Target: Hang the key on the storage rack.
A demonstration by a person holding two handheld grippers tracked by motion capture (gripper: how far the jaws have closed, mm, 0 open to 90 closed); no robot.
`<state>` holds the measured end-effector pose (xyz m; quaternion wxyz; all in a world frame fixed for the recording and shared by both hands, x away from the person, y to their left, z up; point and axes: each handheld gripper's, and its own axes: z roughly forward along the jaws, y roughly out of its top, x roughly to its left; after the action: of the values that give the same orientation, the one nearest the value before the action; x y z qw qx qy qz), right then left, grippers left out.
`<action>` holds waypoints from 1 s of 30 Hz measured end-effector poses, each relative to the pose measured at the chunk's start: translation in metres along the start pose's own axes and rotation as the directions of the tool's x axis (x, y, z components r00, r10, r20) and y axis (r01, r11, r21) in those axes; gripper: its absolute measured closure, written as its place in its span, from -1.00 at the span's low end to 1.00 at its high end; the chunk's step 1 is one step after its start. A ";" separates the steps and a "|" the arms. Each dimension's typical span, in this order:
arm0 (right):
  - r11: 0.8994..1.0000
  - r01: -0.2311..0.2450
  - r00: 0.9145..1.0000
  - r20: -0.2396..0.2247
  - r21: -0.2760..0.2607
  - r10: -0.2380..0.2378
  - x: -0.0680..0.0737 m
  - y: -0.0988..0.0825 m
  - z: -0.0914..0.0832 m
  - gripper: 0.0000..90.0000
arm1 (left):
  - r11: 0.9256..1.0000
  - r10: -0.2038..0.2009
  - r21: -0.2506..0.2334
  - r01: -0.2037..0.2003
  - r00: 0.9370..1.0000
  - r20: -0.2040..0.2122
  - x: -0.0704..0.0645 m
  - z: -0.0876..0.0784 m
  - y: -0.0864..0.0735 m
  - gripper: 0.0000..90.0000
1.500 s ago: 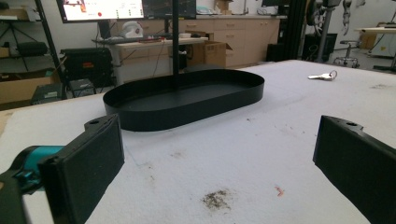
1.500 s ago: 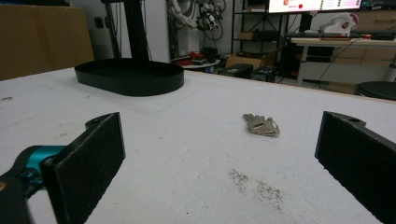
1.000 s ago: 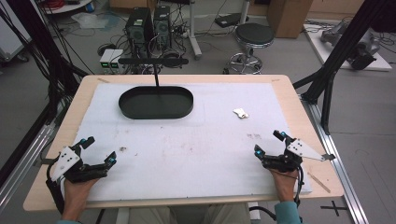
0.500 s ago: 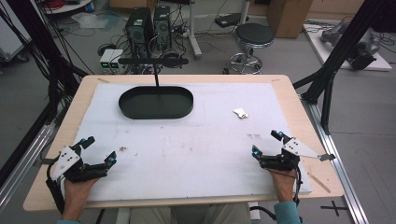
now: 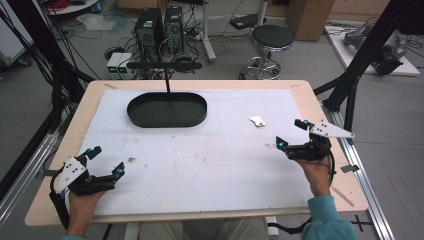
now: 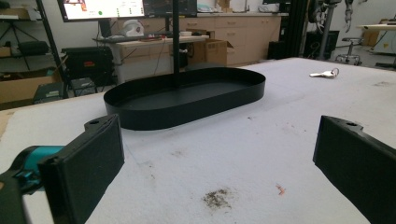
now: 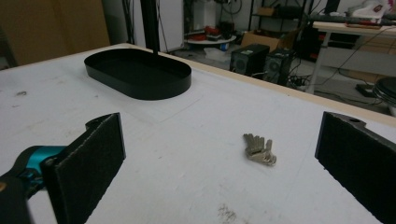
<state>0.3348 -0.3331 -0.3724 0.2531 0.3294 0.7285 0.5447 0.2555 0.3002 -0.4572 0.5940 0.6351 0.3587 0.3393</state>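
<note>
High view: the right gripper (image 5: 295,135) hovers near the table's (image 5: 200,210) right edge with its jaws spread wide, holding nothing. The keys (image 5: 258,121) lie flat on the white mat, just ahead of it and a little to its left, apart from the jaws. The left gripper (image 5: 106,160) sits wide and empty near the front left corner, well apart from the black tray (image 5: 166,110).

right gripper (image 5: 291,134) now farther forward, nearer the keys (image 5: 258,121)
</note>
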 end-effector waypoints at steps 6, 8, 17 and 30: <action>0.994 0.040 0.998 -0.060 0.105 -0.034 -0.022 0.039 0.008 -0.98 | 1.000 0.002 0.002 -0.002 1.000 0.000 0.000 0.000 0.000 -0.95; 0.987 0.068 0.996 -0.074 0.144 -0.058 -0.029 0.048 0.013 -0.98 | 1.000 0.002 0.005 -0.002 1.000 0.002 0.000 0.000 0.000 -0.95; 0.932 0.154 0.984 -0.133 0.329 -0.115 -0.062 0.077 0.048 -0.98 | 1.000 0.007 0.006 -0.007 1.000 -0.004 0.000 0.000 0.000 -0.95; 0.815 0.295 0.951 -0.231 0.498 -0.203 -0.072 0.077 0.104 -0.98 | 1.000 0.010 0.008 -0.009 1.000 -0.002 -0.001 0.001 0.000 -0.95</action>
<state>0.4731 -0.3081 -0.3266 0.1604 0.2405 0.9051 0.3118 0.2558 0.2994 -0.4570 0.5895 0.6387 0.3577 0.3415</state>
